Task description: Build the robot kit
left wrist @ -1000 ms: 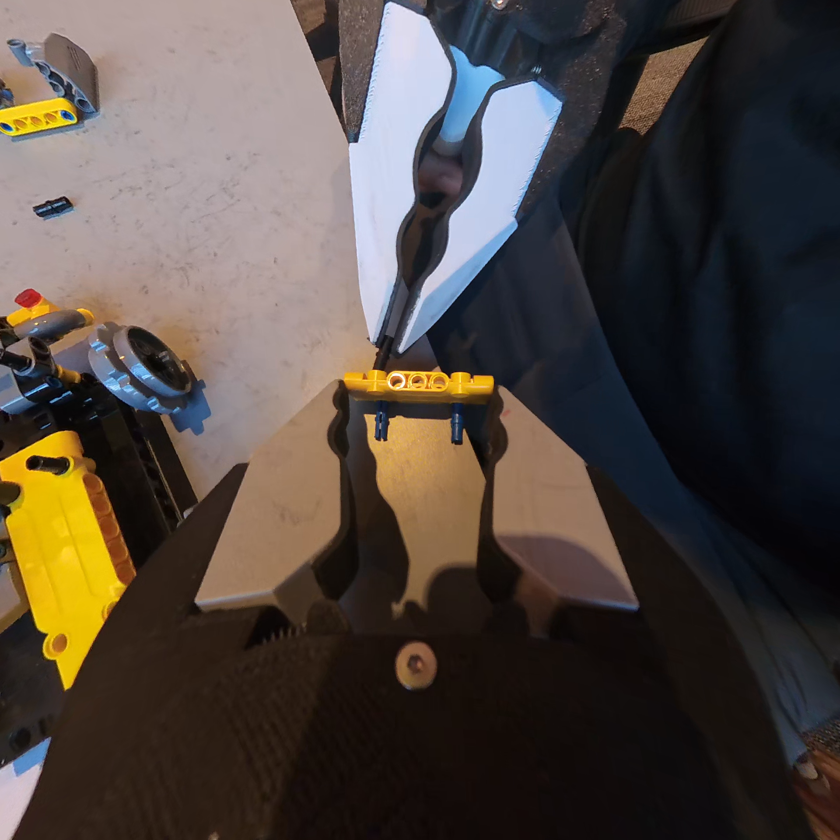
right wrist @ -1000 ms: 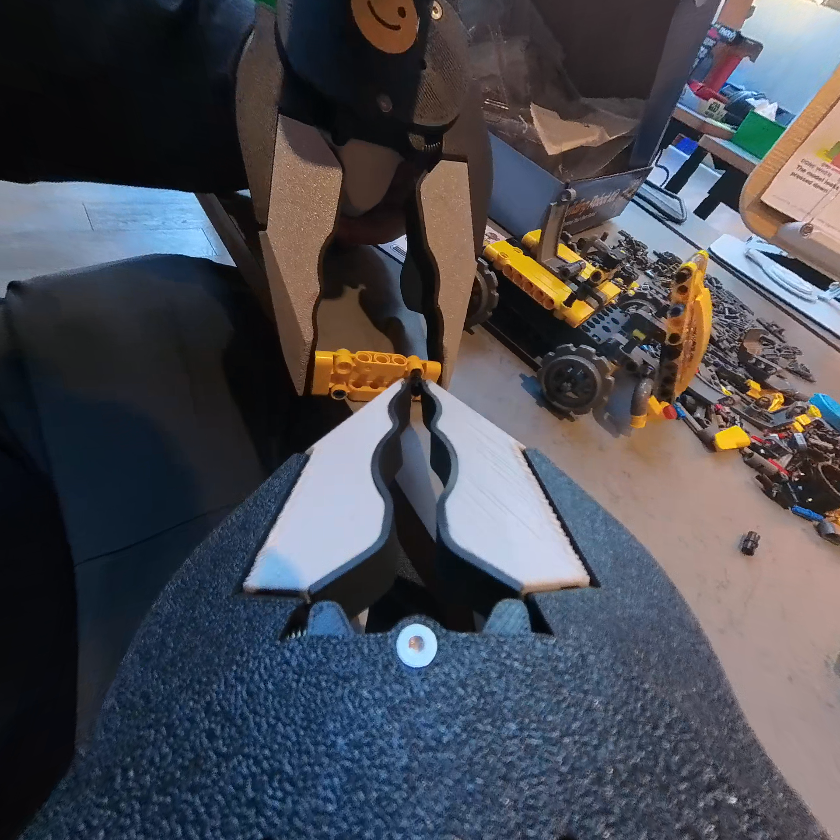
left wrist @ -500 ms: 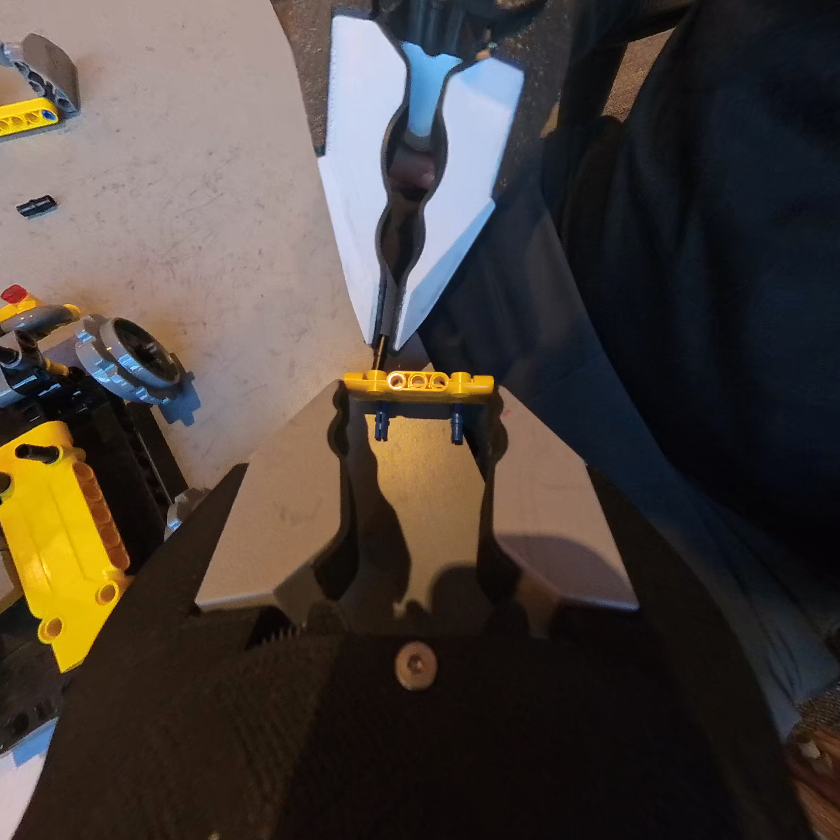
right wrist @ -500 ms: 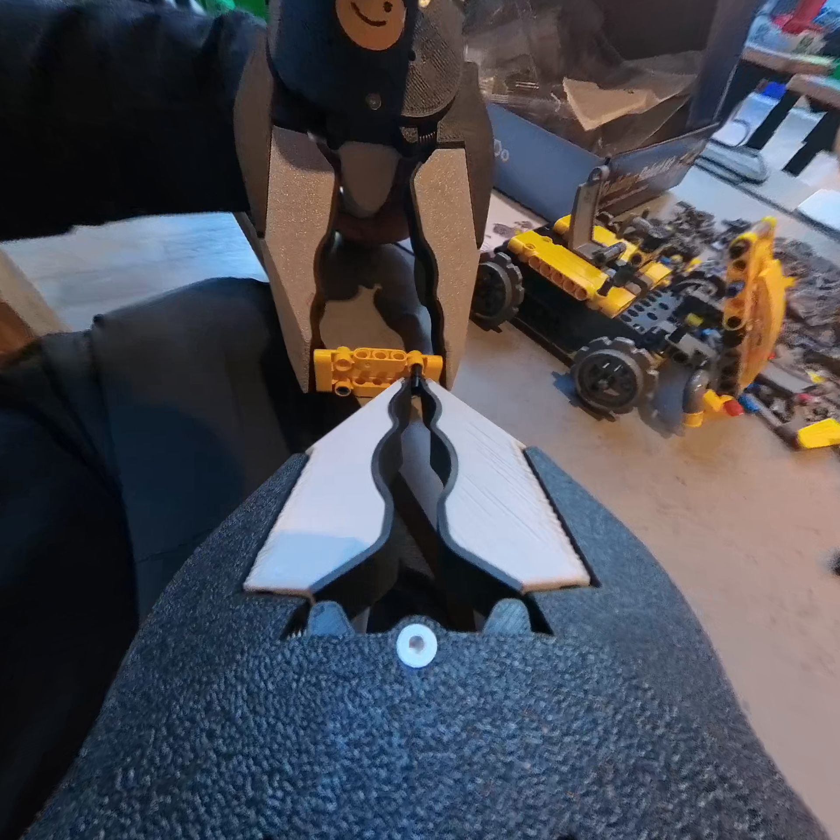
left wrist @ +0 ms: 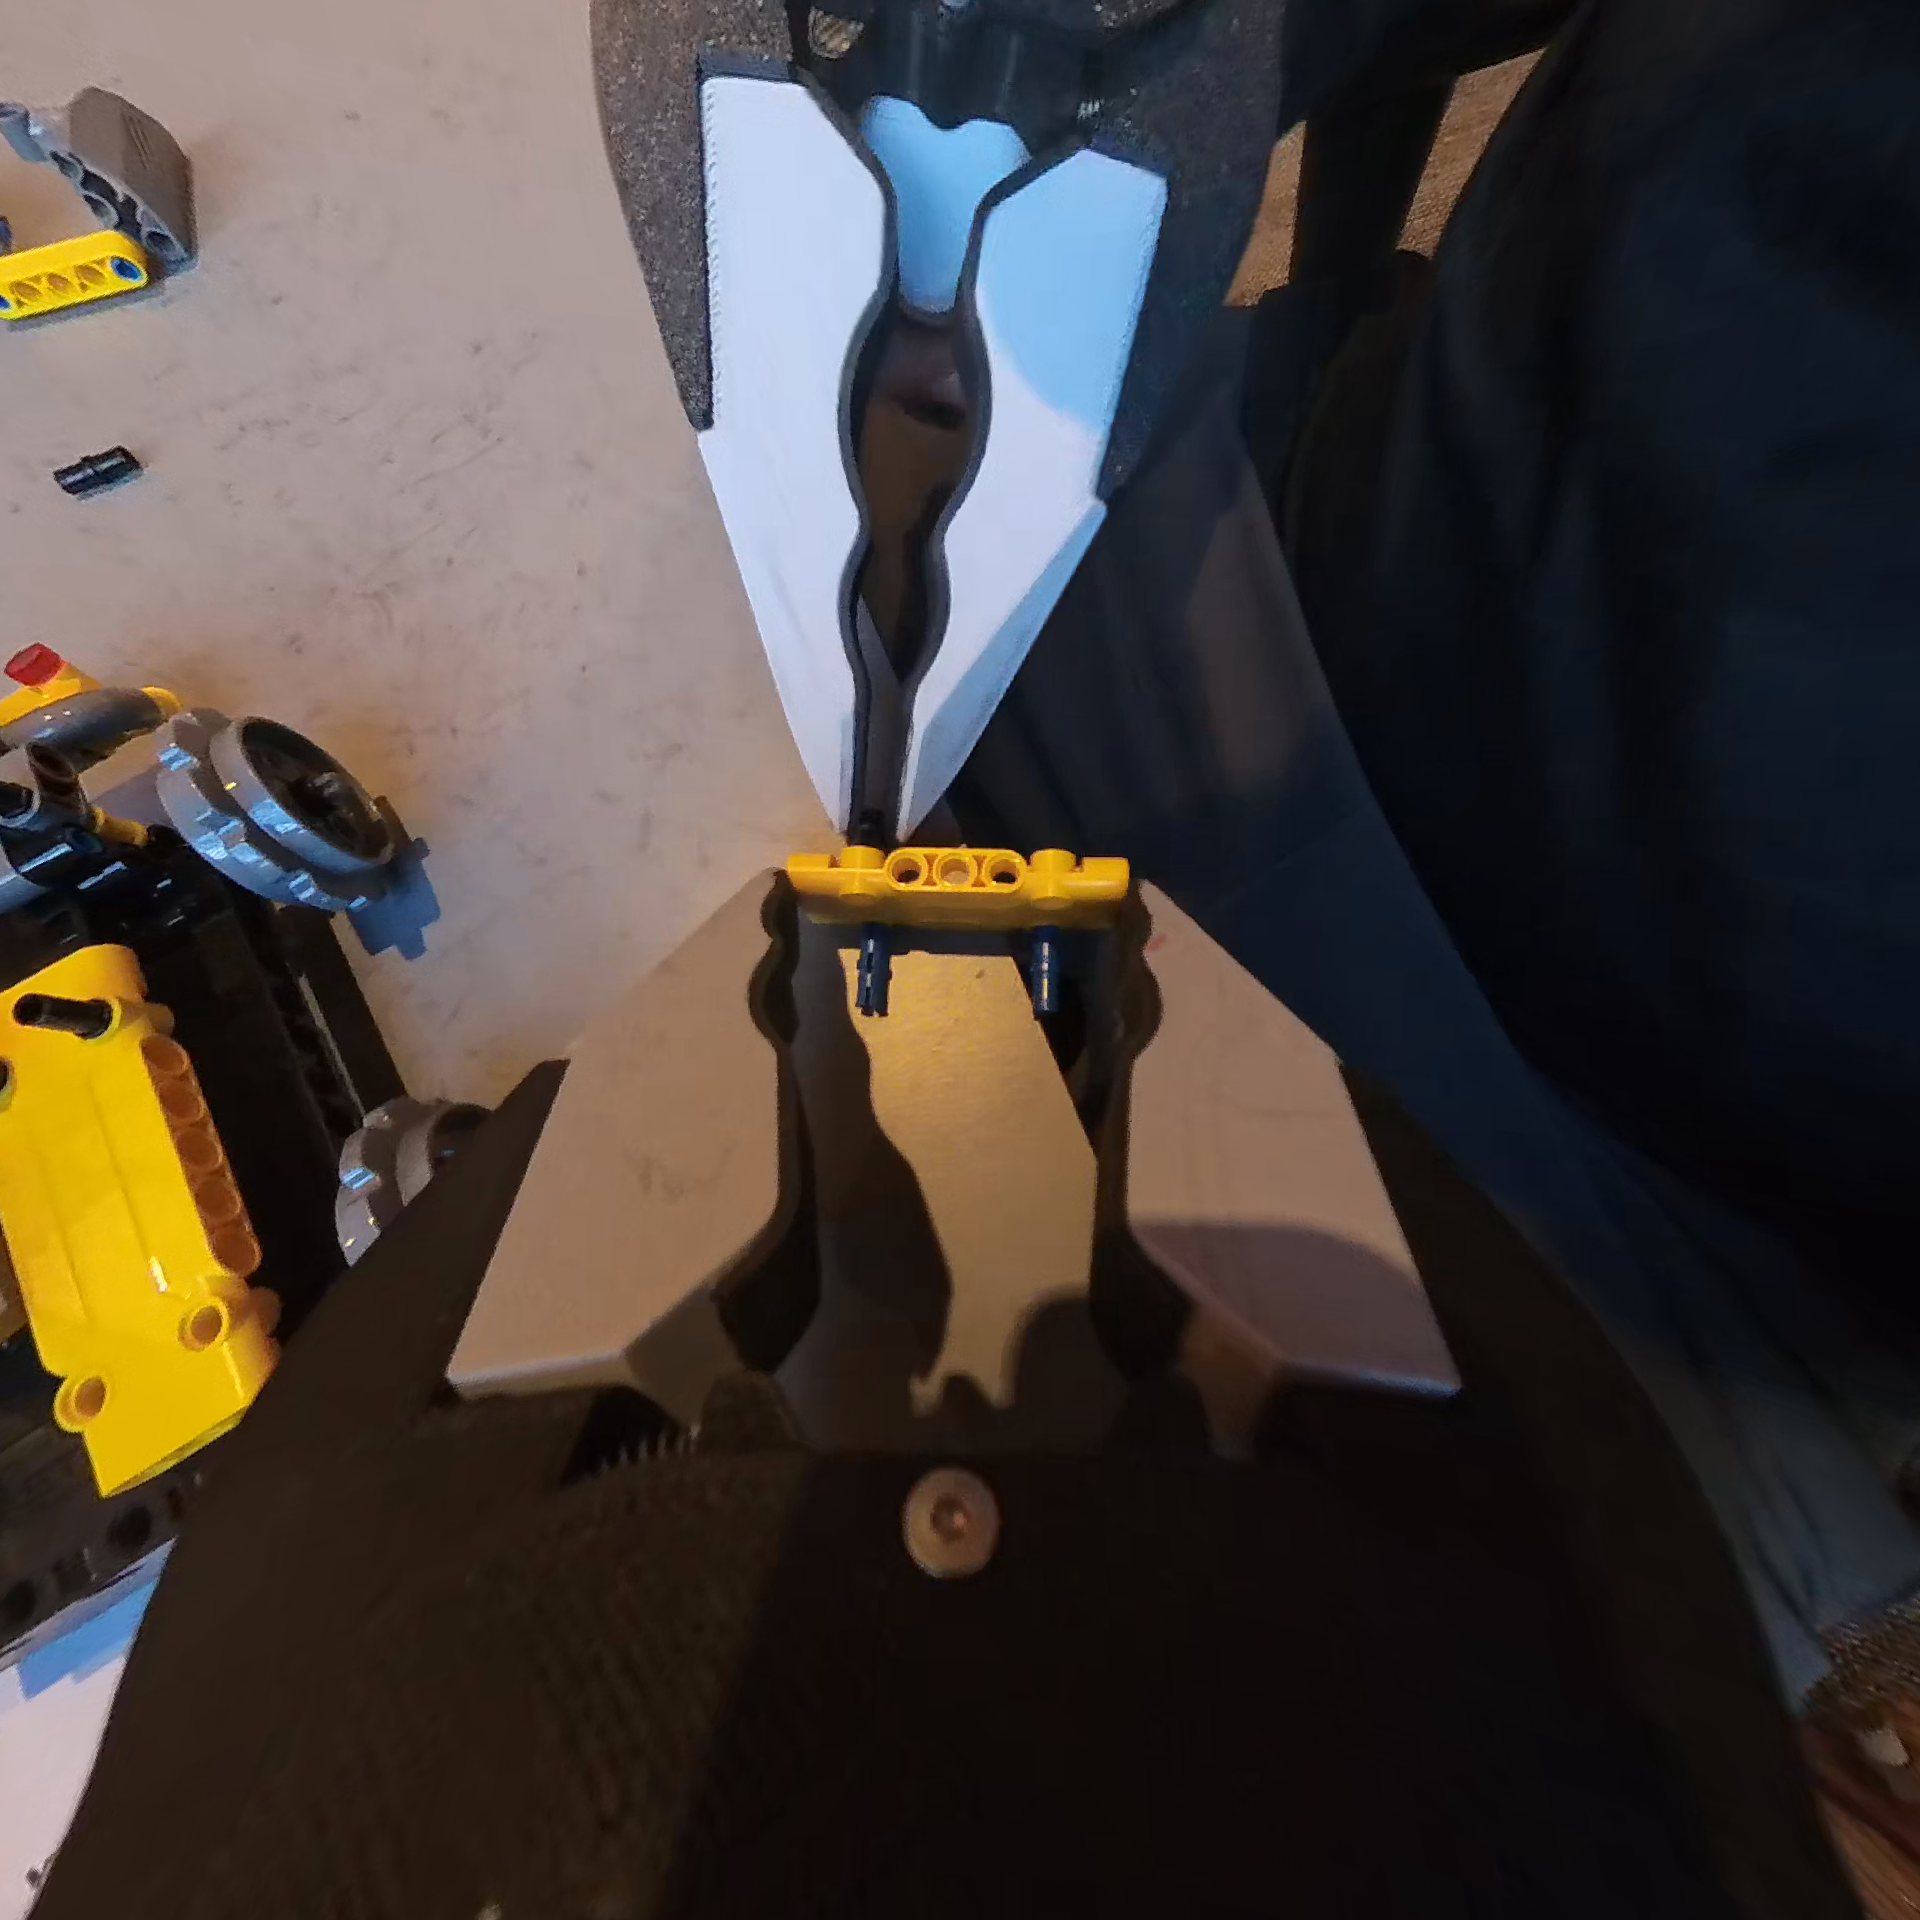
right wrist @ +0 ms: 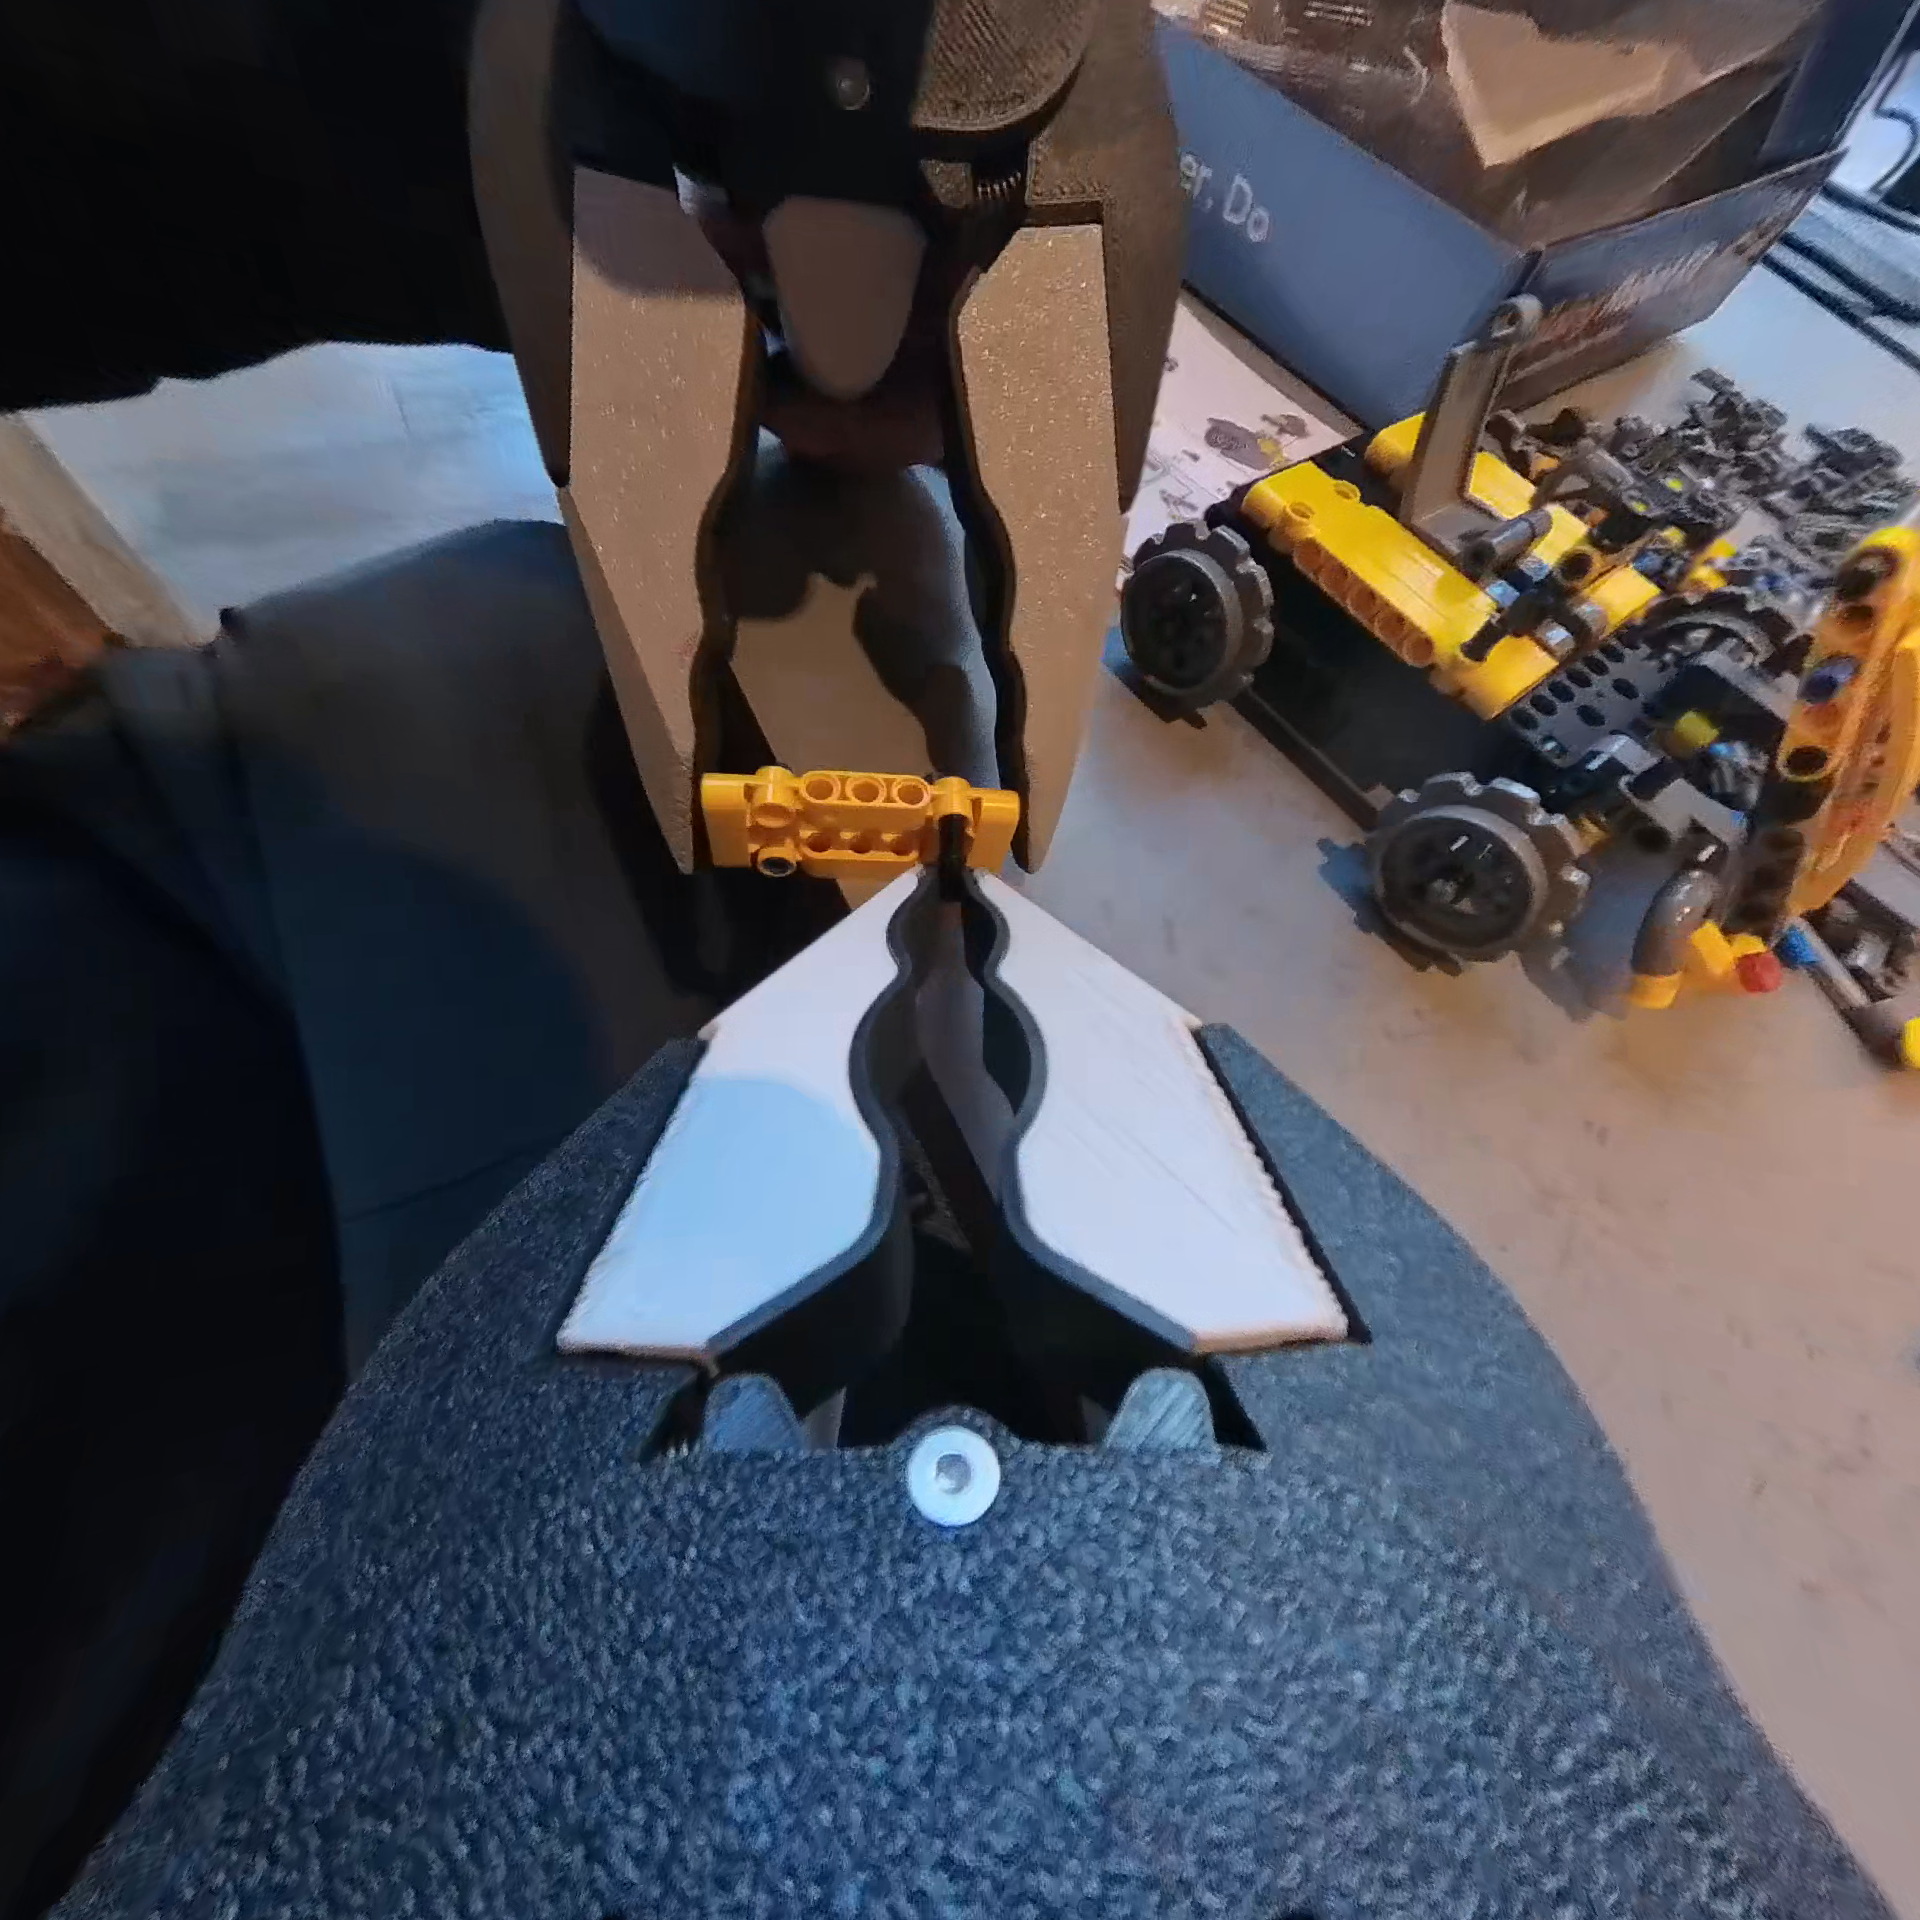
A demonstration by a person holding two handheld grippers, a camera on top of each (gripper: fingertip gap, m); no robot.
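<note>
The small yellow plastic beam with round holes (left wrist: 956,885) looks smooth and slightly glossy. The black housing of the right gripper (right wrist: 935,1714) has a rough, grainy matt surface; its white fingers (right wrist: 1132,1164) show fine printed lines. The beige table top (left wrist: 416,520) is matt and speckled. The dark cloth (left wrist: 1610,727) looks soft.

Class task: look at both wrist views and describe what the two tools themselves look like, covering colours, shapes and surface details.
Left tool: grey, tapered fingers with wavy black inner edges on a black textured body. Right tool: white ridged fingers, same wavy black edging, on a speckled dark body with one pale screw. Dark clothing shows behind both.
</note>
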